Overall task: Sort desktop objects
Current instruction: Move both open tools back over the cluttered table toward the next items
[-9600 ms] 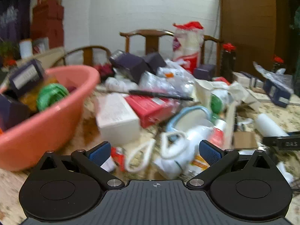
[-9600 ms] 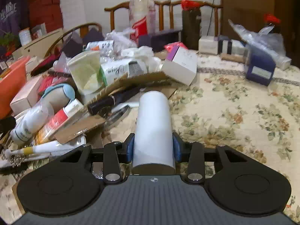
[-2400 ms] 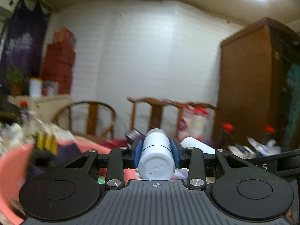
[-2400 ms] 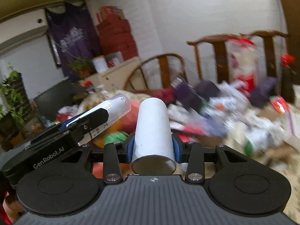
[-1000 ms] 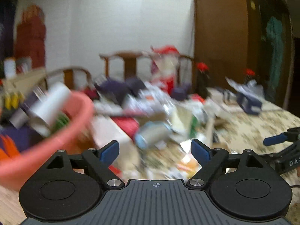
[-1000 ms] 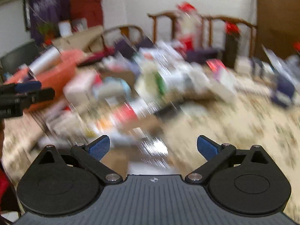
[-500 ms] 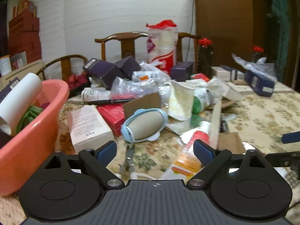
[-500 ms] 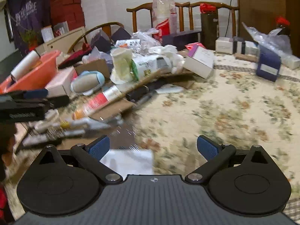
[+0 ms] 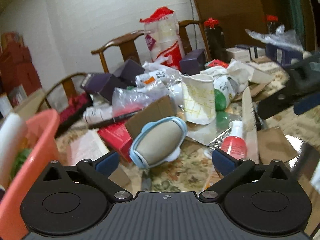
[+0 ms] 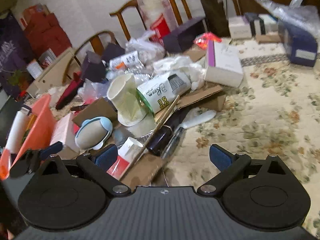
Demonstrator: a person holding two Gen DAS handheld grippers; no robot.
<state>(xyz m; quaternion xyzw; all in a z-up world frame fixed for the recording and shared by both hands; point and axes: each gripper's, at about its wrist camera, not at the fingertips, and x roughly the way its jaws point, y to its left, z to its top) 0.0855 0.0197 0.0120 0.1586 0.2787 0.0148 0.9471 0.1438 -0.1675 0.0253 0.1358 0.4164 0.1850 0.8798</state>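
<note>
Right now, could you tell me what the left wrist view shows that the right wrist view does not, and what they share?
Only the left wrist view shows the pump bottle with the red label, lying just beyond the left gripper, whose fingers are opening with nothing between them. Only the right wrist view shows the white box with a purple edge and the dark pen ahead of the open right gripper. Both show the blue-rimmed roller, the crumpled paper cup and the pink basin.
</note>
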